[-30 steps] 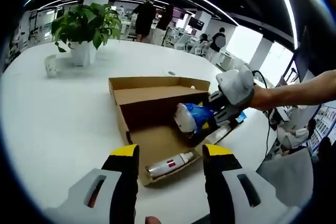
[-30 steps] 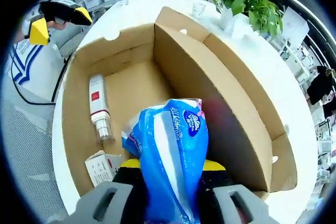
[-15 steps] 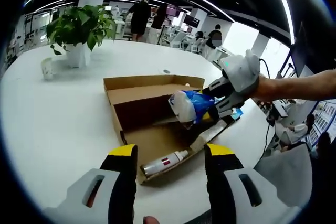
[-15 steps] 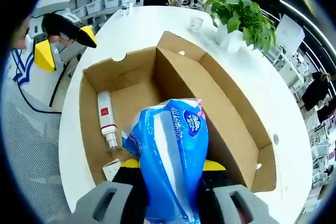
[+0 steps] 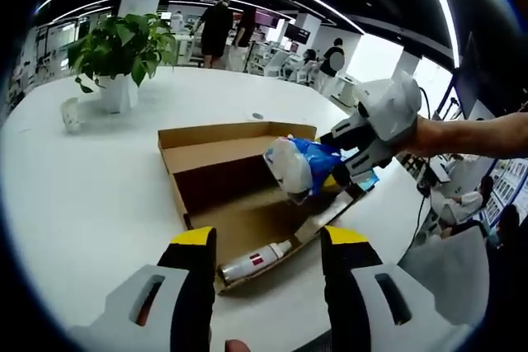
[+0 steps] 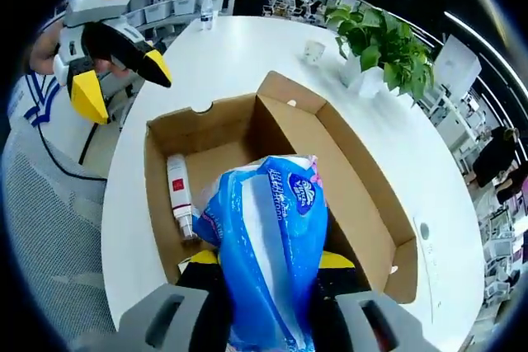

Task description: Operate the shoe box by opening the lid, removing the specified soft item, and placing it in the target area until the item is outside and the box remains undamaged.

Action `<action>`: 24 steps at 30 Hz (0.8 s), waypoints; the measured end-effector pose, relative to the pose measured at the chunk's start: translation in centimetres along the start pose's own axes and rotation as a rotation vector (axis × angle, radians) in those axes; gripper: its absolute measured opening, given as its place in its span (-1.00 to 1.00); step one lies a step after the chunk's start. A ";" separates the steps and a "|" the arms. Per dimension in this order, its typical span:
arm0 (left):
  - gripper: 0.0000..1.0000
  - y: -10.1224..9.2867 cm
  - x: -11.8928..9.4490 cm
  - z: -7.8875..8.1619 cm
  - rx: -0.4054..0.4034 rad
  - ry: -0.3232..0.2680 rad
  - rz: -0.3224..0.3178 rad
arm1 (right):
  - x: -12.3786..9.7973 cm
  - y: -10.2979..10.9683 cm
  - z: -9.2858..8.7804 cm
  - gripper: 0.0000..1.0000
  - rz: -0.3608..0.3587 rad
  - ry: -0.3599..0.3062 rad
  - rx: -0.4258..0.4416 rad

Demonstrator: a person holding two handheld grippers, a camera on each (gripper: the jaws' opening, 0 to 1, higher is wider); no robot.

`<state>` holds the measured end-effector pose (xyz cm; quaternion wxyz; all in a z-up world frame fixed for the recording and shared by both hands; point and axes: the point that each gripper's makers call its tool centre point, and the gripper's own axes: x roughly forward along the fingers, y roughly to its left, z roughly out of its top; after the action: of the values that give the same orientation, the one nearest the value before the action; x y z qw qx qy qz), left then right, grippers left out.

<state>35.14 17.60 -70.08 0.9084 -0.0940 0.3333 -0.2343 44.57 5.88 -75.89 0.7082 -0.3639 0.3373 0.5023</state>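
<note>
Above the open brown cardboard shoe box (image 5: 239,175), the right hand-held gripper (image 5: 351,162) has risen, clamped on the blue-and-white soft plastic pack (image 6: 266,245), now clear of the walls; placing on the white counter (image 5: 91,171) remains. Left hand-held gripper (image 5: 268,245) waits wide, empty.

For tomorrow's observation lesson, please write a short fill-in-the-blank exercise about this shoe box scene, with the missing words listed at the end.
1. The right tongs grip a ____ plastic pack.
2. The lid of the cardboard box is ____.
3. A white bottle lies ____ the box.
4. The left tongs hold ____.

Missing words: blue; open; inside; nothing
</note>
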 end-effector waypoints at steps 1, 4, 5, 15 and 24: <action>0.04 -0.1 0.0 0.1 0.003 0.000 -0.002 | -0.4 0.1 0.2 -0.37 -0.002 -0.005 -0.001; 0.04 -0.4 0.0 0.2 0.006 -0.001 -0.006 | -1.2 0.3 0.5 -0.37 -0.009 -0.012 -0.008; 0.04 -0.5 0.1 0.2 0.007 0.000 -0.007 | -1.5 0.3 0.6 -0.37 -0.012 -0.016 -0.012; 0.04 -1.5 0.5 0.4 0.023 0.008 -0.028 | -3.8 -0.6 0.8 -0.37 -0.048 -0.034 -0.035; 0.04 -3.1 1.1 0.9 0.037 0.003 -0.055 | -5.6 -0.9 -0.4 -0.37 -0.092 -0.034 -0.024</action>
<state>35.32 14.39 -69.05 0.9027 -0.0859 0.3275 -0.2655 43.90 2.66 -71.20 0.7317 -0.3789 0.3023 0.4793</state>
